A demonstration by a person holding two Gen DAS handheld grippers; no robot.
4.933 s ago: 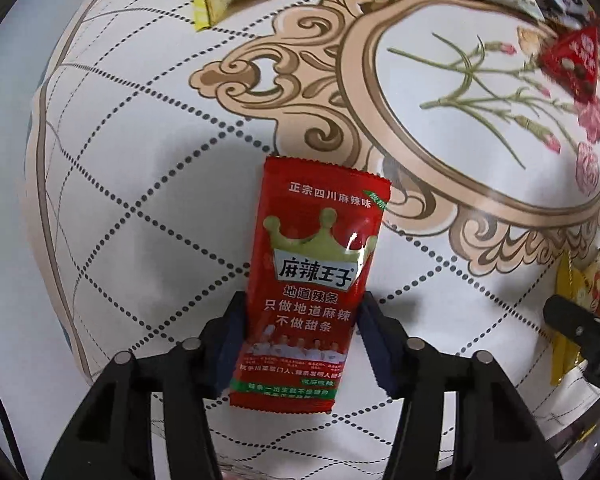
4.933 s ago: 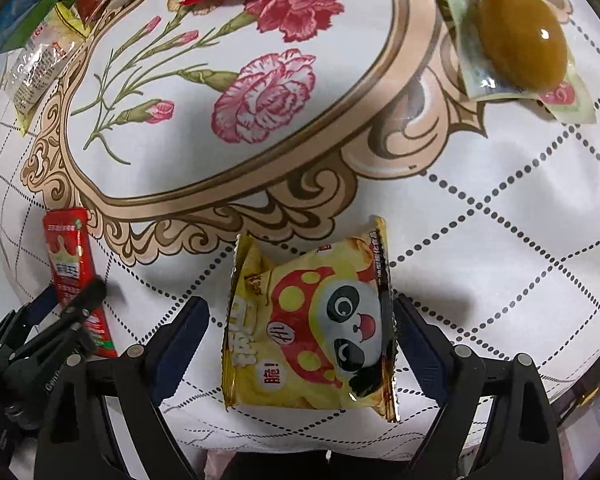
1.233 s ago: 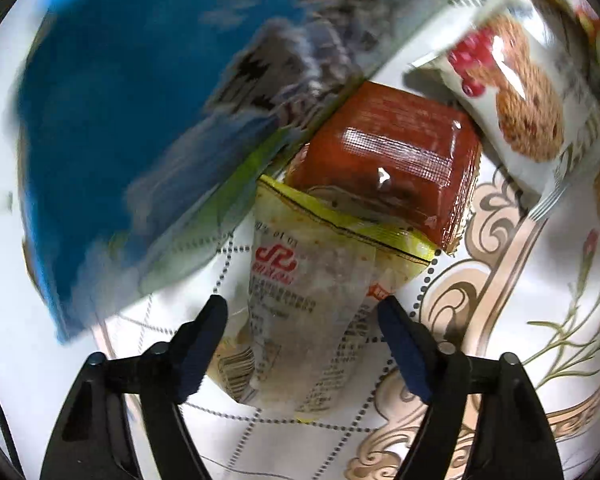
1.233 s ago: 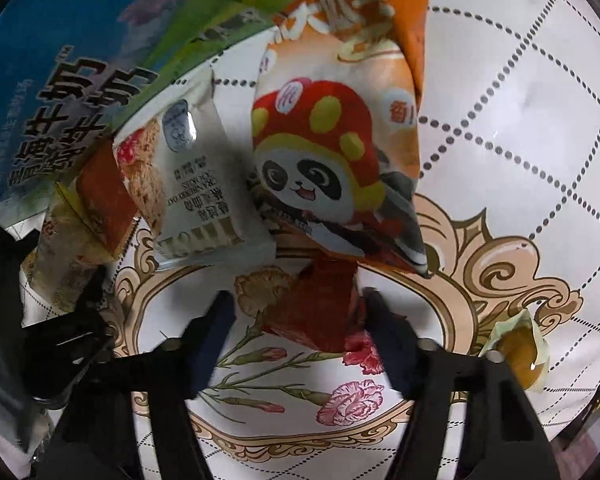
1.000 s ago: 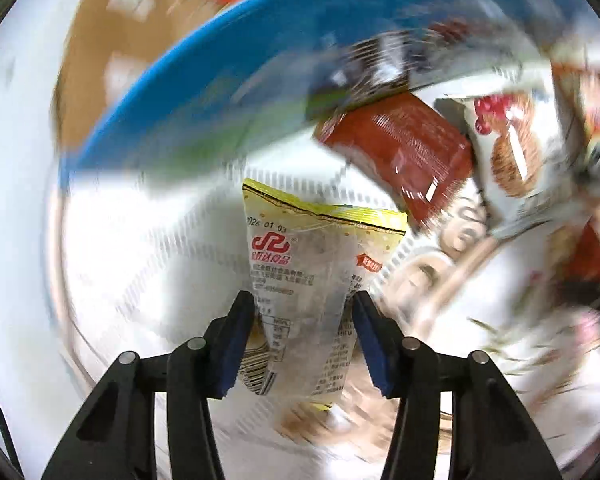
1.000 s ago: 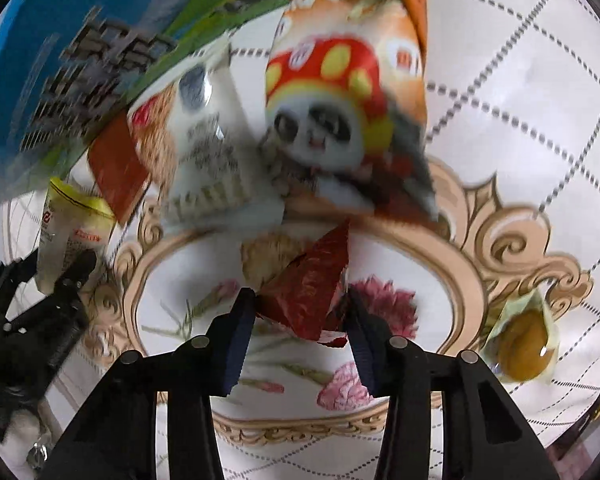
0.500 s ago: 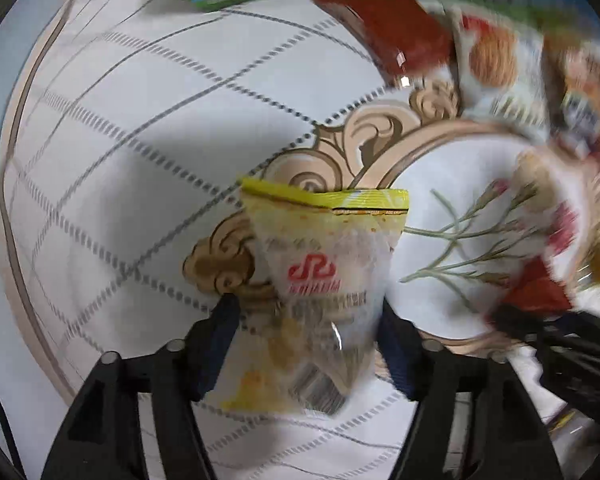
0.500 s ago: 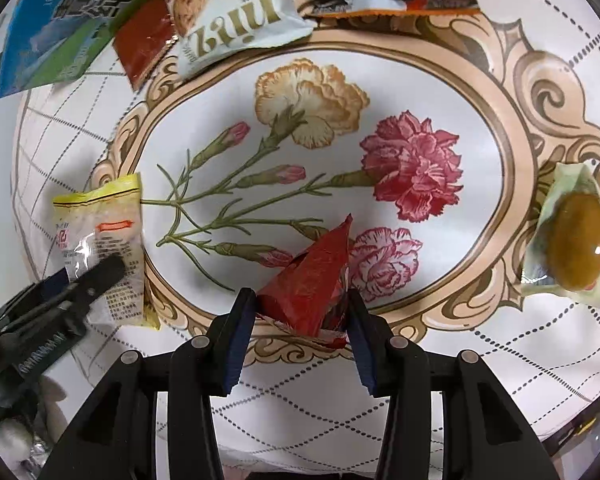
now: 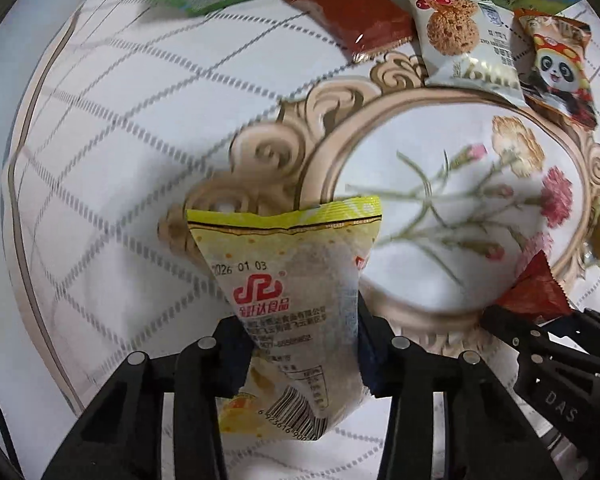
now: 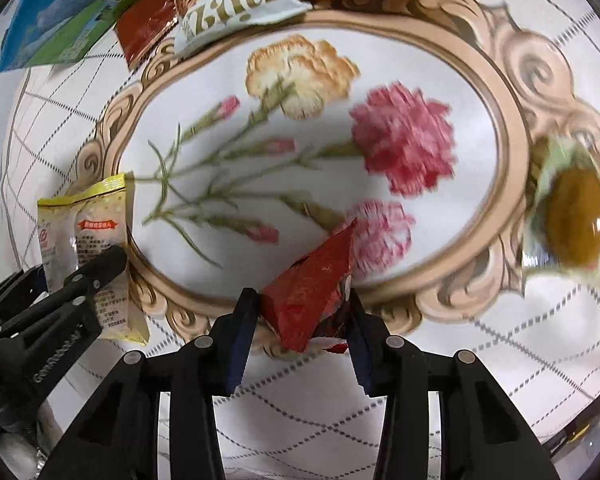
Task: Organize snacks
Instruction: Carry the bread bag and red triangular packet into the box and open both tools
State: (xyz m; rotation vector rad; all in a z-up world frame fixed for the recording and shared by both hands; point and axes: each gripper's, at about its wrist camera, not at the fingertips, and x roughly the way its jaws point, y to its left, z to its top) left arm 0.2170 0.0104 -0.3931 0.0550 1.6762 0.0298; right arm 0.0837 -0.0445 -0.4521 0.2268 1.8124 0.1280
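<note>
My left gripper [image 9: 302, 354] is shut on a yellow-and-clear snack packet [image 9: 292, 300] and holds it above the flowered tablecloth [image 9: 120, 140]; the packet also shows in the right wrist view [image 10: 88, 248]. My right gripper [image 10: 300, 340] is shut on a red triangular snack packet [image 10: 312, 288], above the near rim of the cloth's oval flower frame. That red packet shows at the right of the left wrist view [image 9: 534, 294].
At the far side lie a blue-green milk bag [image 10: 60, 12], a brown-red flat packet [image 9: 352, 16], a white oat cookie packet [image 9: 460, 40] and an orange panda packet [image 9: 556, 60]. A wrapped brown egg-shaped snack [image 10: 572, 220] lies at the right.
Both grippers closed on their packets about a second ago and have pulled them back from the far row toward the near side of the cloth.
</note>
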